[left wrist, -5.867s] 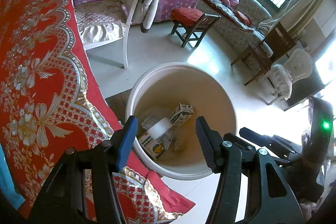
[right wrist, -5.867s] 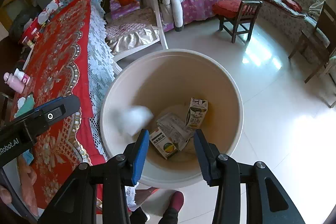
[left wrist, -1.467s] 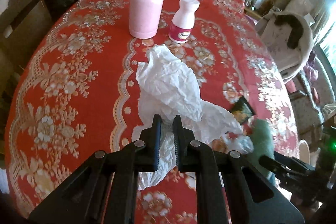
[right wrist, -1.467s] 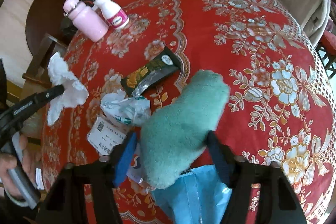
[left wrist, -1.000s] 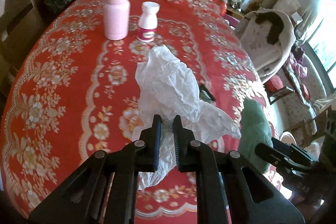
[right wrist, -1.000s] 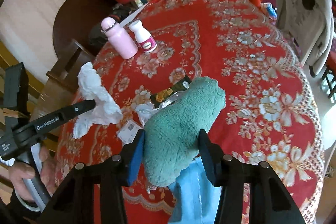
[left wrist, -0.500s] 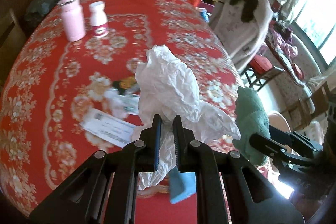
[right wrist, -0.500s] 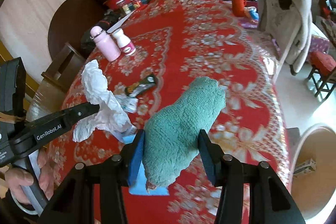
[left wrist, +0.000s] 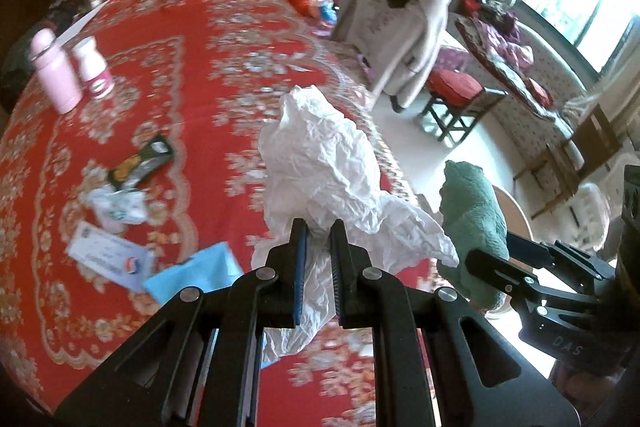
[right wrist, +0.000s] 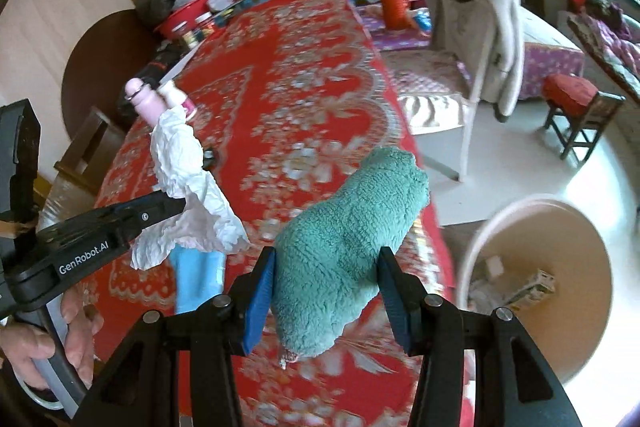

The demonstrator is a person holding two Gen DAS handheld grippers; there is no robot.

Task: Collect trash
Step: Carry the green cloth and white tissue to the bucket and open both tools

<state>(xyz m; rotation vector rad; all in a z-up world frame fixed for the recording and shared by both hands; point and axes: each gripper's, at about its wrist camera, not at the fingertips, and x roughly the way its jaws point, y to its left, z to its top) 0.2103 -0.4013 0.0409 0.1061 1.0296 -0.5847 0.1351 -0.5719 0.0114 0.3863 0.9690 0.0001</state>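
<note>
Open floor point(right wrist: 560, 163) lies off the table's point(right wrist: 320, 75) near corner around the beige bin point(right wrist: 592, 251), whose mouth stands unobstructed. A white chair point(right wrist: 468, 95) draped with a coat hems in the table's right edge. Near the left edge stand a pink bottle point(left wrist: 54, 75) and a white bottle point(left wrist: 94, 71); wrappers point(left wrist: 120, 205) and a card point(left wrist: 108, 259) litter the near edge. The table's middle is bare.

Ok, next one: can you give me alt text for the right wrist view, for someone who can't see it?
The right gripper is shut on a fluffy green cloth above a red floral tablecloth. At left, the left gripper clamps crumpled white paper. A beige trash bin with cartons inside stands on the floor at lower right.
</note>
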